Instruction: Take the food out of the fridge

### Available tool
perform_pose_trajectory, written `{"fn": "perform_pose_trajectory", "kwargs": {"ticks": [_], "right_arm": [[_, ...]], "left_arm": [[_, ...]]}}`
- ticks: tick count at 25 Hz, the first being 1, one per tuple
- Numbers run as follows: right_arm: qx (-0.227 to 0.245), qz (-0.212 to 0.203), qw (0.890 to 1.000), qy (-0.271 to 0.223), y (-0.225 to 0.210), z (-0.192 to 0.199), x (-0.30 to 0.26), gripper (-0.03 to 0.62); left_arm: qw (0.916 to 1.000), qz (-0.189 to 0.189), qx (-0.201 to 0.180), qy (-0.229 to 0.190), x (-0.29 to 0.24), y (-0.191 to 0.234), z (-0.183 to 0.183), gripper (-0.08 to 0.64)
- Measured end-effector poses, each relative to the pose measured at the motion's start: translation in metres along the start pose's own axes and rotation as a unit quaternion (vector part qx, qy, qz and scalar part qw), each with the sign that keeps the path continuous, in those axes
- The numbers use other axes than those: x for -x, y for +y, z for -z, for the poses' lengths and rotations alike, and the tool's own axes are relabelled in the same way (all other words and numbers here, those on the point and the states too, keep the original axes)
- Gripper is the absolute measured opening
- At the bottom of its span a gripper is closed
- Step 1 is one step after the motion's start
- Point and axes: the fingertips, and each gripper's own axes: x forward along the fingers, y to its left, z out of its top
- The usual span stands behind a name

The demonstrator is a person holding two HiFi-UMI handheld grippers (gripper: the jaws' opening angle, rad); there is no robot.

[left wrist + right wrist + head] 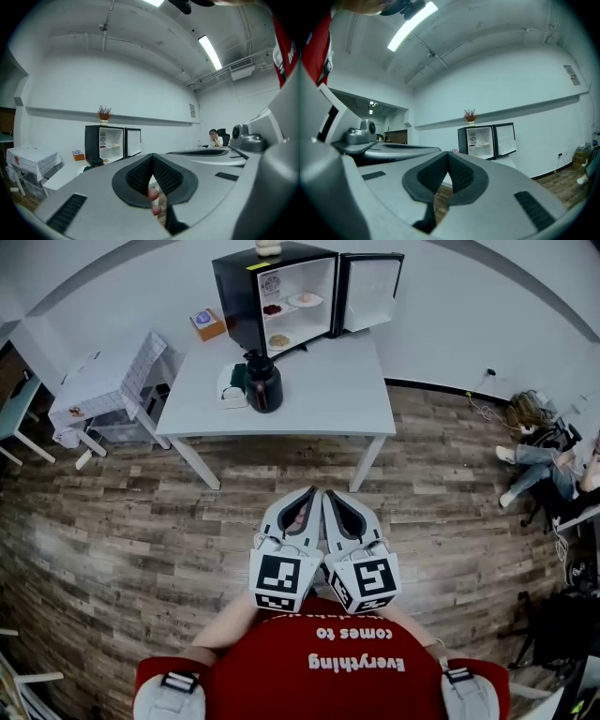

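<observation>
floor (112, 549): wood planks | wall (469, 324): white | table (319, 399): white | ceiling light (209, 51): lit tube

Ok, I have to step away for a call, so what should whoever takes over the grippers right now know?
Left gripper: shut, empty.
Right gripper: shut, empty. Both are held side by side in front of the chest, over the wood floor, short of the white table.
The black mini fridge stands at the table's far edge, its door open.
Food inside: a white plate and dark red food on the upper shelf, a plate of brownish food below.
Done: door open.
Left: walk up and take out each item; none is out yet.
</observation>
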Motion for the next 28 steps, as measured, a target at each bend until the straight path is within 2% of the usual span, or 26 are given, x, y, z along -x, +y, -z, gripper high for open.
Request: {"fn": "perform_pose_trajectory", "kwargs": {"ticks": [5, 9, 20, 28], "right_arm": [[0.014, 0.0, 1.0, -0.011, -0.001, -0.012, -0.053, 0.012], [0.012, 0.006, 1.0, 0.005, -0.002, -0.002, -0.082, 0.012], [0.006, 0.011, 1.0, 0.026, -0.015, 0.019, -0.12, 0.012], [0.001, 0.004, 0.999, 0.032, -0.042, 0.023, -0.163, 0.012]], "left_arm": [[0.9999, 0.002, 0.003, -0.012, -0.027, 0.045, -0.012, 0.002], [0.9997, 0.01, 0.02, 0.009, -0.044, 0.071, 0.005, 0.002], [0.9987, 0.017, 0.039, 0.028, -0.074, 0.096, 0.028, 0.002], [0.9986, 0.011, 0.042, 0.031, -0.118, 0.12, 0.027, 0.002]]}}
